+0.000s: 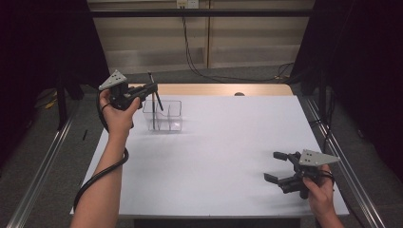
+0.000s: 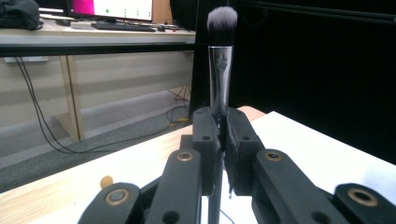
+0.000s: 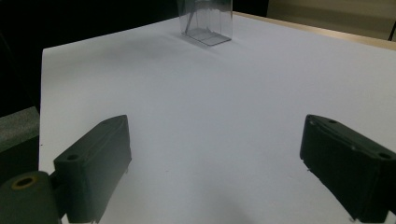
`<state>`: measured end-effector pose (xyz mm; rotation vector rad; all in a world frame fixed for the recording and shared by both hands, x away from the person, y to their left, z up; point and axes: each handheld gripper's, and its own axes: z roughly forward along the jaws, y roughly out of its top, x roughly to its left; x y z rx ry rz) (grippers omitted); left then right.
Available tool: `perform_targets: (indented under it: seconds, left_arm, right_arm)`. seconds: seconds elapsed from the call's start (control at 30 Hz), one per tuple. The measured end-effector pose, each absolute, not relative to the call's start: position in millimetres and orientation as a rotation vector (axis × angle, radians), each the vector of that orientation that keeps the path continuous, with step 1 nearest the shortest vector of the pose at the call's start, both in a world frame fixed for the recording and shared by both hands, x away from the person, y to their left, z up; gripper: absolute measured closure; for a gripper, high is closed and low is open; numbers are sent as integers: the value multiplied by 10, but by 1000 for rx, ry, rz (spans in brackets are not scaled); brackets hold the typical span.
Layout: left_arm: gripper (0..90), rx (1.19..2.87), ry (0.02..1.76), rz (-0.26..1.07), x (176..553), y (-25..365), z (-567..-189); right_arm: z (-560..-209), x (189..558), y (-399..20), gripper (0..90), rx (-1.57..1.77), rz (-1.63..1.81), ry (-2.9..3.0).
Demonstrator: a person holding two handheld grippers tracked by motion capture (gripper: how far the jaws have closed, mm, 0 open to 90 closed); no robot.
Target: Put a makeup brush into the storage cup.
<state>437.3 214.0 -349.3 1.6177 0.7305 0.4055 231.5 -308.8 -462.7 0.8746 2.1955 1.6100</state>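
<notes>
The brush (image 2: pixel 219 74) has a shiny metal collar and soft hairs; the box (image 1: pixel 163 115) is clear plastic (glossy); the table (image 1: pixel 228 156) is matt white.

Brush (image 2: pixel 221 70) handle behind fingers (image 2: pixel 205 140)

1 makeup brush (image 2: pixel 221 60), 1 clear organizer (image 1: pixel 164 116), 2 grippers

The left hand (image 1: pixel 116 114) is raised at the far left of the table, forearm reaching up from the near edge, cable looping below the wrist. Its left gripper (image 1: pixel 151 88) points right, jaws pressed close together — clamped on a thin upright handle. The right hand (image 1: pixel 319 190) sits low at the near right; the right gripper (image 1: pixel 275 166) points left, jaws spread wide — nothing between them.
</notes>
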Motion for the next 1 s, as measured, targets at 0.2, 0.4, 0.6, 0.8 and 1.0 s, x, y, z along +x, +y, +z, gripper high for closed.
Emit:
perform_targets:
  seconds: [0.2, 0.4, 0.6, 0.8, 1.0]
  left_arm:
    - [840, 1611, 765, 424, 4408, 2199, -3531]
    - [840, 1611, 785, 448, 4430, 2261, -3525]
    - [840, 1617, 792, 468, 4444, 2306, -3511]
    - [840, 1614, 809, 480, 4458, 2333, -3503]
    - [840, 1615, 822, 497, 4465, 2360, -3509]
  right_arm:
    - [-4626, 2317, -3086, 84, 871, 1609, 2197]
    - [-4625, 2315, -3092, 84, 872, 1612, 2195]
    - [-4630, 2319, -3087, 84, 871, 1609, 2202]
    - [-4630, 2319, -3088, 84, 873, 1611, 2198]
    - [-4631, 2318, -3085, 84, 869, 1612, 2202]
